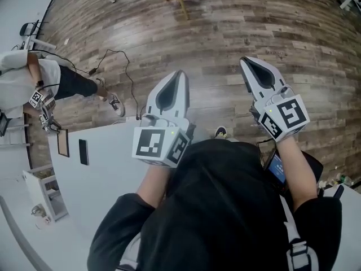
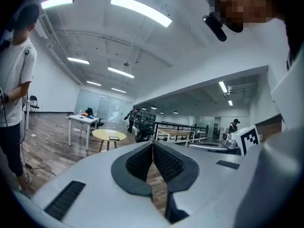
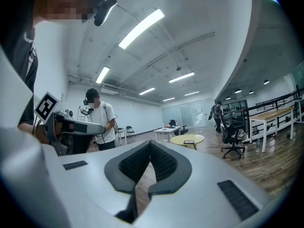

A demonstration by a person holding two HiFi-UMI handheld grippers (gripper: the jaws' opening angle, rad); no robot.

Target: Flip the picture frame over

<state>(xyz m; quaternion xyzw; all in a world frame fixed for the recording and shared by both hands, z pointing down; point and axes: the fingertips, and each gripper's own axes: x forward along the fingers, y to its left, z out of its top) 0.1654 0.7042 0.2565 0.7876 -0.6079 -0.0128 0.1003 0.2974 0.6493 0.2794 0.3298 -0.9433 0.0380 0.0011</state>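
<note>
The picture frame [image 1: 63, 143] lies flat near the far left end of the white surface [image 1: 113, 168]. It is a narrow, brown-rimmed rectangle, and its long axis runs up and down in the head view, roughly parallel to that end edge. Just beside it on the right, and apart from it, lies a dark flat slab [image 1: 83, 152] set the same way; what it is cannot be told.

Neither gripper view shows the frame. From the left hand-held gripper [image 1: 180, 75] it lies well off to the left and lower in the head view, so the left hand-held gripper is the nearer of the two. The right hand-held gripper [image 1: 245, 62] is farther away, across the wearer's body.

Both are held about level in front of the chest and point out over the wooden floor [image 1: 237, 27], not toward the frame. Each has its jaws fully together with the ribbed pads meeting at the tips and nothing between them. Reaching the frame would likely call for a swing to the left and a tilt downward.

A second person [image 1: 22, 81] stands at that left end, close to the frame, and could crowd the approach. A white box [image 1: 45, 193] sits at the near left of the surface, below the frame. A cable [image 1: 121, 61] trails across the floor beyond.
</note>
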